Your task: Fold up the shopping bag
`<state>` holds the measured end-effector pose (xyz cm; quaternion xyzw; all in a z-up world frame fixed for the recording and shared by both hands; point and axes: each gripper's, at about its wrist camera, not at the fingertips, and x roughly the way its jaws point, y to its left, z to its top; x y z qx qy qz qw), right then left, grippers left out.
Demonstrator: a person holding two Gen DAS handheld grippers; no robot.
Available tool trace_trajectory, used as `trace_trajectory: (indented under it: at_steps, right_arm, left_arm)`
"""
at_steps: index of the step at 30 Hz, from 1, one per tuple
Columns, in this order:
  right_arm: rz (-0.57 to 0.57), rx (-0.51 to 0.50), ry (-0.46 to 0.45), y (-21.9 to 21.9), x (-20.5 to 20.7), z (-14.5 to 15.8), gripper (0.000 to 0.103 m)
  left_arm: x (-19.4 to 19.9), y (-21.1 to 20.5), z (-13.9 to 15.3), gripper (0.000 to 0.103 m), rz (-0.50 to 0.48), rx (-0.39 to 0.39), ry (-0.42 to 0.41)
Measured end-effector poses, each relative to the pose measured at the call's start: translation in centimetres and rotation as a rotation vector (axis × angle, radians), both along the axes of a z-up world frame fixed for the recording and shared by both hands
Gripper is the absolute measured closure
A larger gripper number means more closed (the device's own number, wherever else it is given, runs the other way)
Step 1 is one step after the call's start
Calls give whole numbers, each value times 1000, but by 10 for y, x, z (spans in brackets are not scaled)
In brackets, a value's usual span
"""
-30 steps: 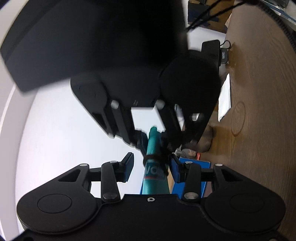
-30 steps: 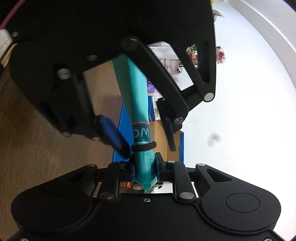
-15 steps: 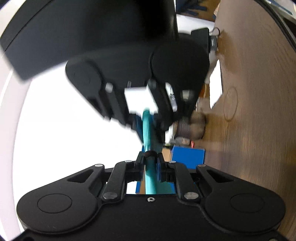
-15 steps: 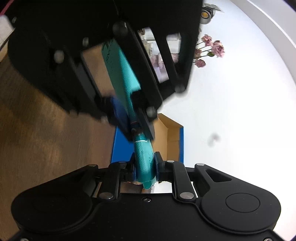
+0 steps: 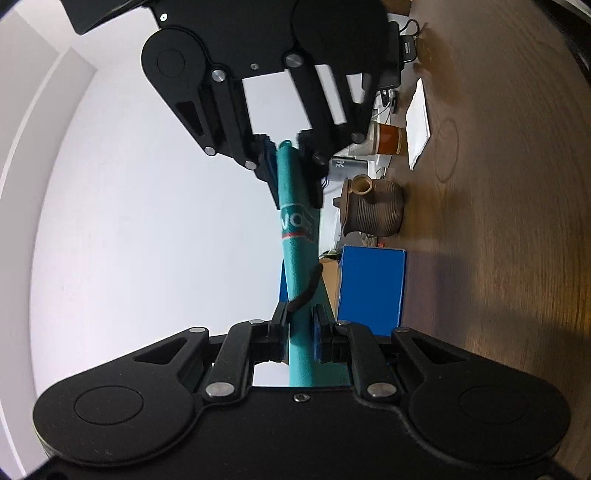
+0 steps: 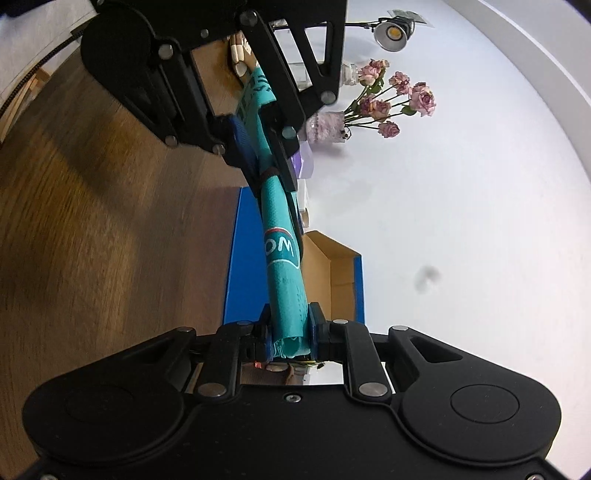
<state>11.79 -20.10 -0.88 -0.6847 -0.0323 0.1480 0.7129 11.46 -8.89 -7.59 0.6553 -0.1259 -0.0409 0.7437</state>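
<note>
1. The left gripper [image 5: 300, 328] is clamped narrow on one end of the rolled teal shopping bag [image 5: 295, 221], which stretches straight ahead to the right gripper [image 5: 286, 162] facing it.
2. The right gripper is likewise closed tight on the other end of the roll, whose crumpled tip pokes out behind its fingers [image 6: 316, 325] in the right wrist view.
3. The bag hangs in the air between the two grippers, off the wooden worktop [image 5: 498, 221].
4. Only the left view shows a loose black elastic band [image 5: 308, 288] lying slantwise across the roll just ahead of the left gripper's fingers [image 5: 318, 332].
5. Only the left view shows a ribbed brown pot [image 5: 373, 210] on the worktop to the right of the roll, with an amber jar [image 5: 386, 138] beyond it.
6. Only the right view shows a bunch of pink roses [image 6: 391, 103] and a lamp [image 6: 393, 33], ahead and to the right of the right gripper.
7. Both views show a blue box [image 5: 371, 291] beyond the bag; the right view shows its brown cardboard inside.
8. White lettering on the roll is partly legible in both views.
</note>
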Motion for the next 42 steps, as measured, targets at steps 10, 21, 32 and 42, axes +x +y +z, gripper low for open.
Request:
trace_trajectory:
  at_steps: [10, 21, 32, 42]
  right_arm:
    - [-30, -48, -95, 75, -30, -4, 84]
    - [44, -26, -76, 85, -24, 0, 87]
    - [86, -29, -113, 89, -18, 8, 89]
    - [104, -10, -138, 89, -5, 12, 90]
  left_arm:
    - [7, -28, 5, 92, -8, -27, 10]
    - [-9, -36, 20, 55, -96, -122, 48]
    - [13, -20, 12, 90, -49, -15, 15]
    - [19, 4, 12, 89, 0, 16, 15]
